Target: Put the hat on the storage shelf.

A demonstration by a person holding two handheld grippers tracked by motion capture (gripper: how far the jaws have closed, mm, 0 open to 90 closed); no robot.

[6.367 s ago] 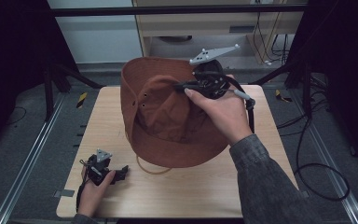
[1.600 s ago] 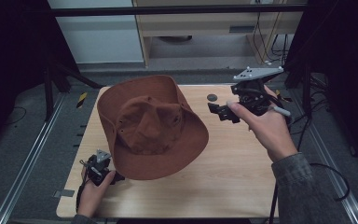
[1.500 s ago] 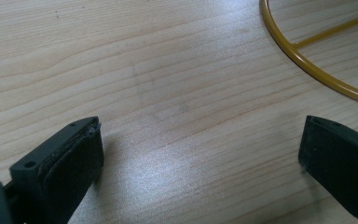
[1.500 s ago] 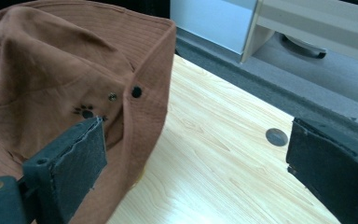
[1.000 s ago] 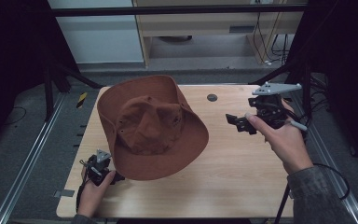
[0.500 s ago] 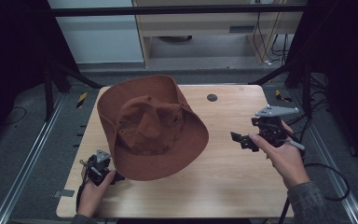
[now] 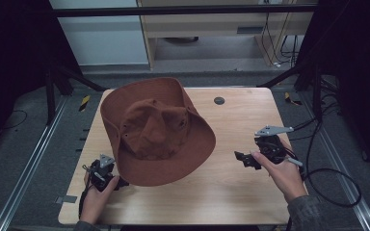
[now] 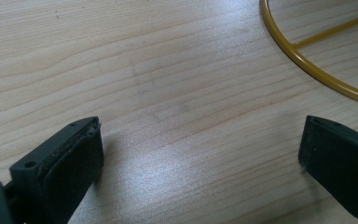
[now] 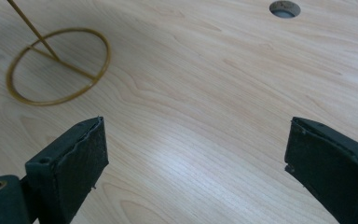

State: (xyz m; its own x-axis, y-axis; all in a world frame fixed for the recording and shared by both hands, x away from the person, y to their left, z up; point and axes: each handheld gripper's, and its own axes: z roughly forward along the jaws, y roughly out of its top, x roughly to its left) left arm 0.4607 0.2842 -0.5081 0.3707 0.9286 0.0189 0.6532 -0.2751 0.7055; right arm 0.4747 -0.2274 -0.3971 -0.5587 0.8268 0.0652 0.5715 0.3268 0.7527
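Observation:
A brown wide-brimmed hat [image 7: 156,130] sits crown up over the left half of the wooden table [image 7: 250,202], raised off the top. Beneath it stands a thin gold wire stand; its ring base [image 9: 58,65] rests on the wood and a stem [image 9: 28,28] rises from it. The ring's edge [image 8: 307,60] curves past at the upper right of the left gripper view. My left gripper [image 7: 111,177] rests at the near left corner beside the hat's brim, open [image 8: 200,172] and holding nothing. My right gripper [image 7: 244,160] is held at the table's right side, open [image 9: 196,172], well apart from the hat.
A round cable hole [image 7: 218,100] is set in the table near its far edge, and the right gripper view has it as the hole [image 9: 284,8] at the top. Black cables [image 7: 327,178] trail off the right side. Dark frame legs stand around the table.
The right gripper, earlier shut on the hat's brim, has let go and drawn back right and toward the near edge. The hat has settled level. The left gripper has not moved.

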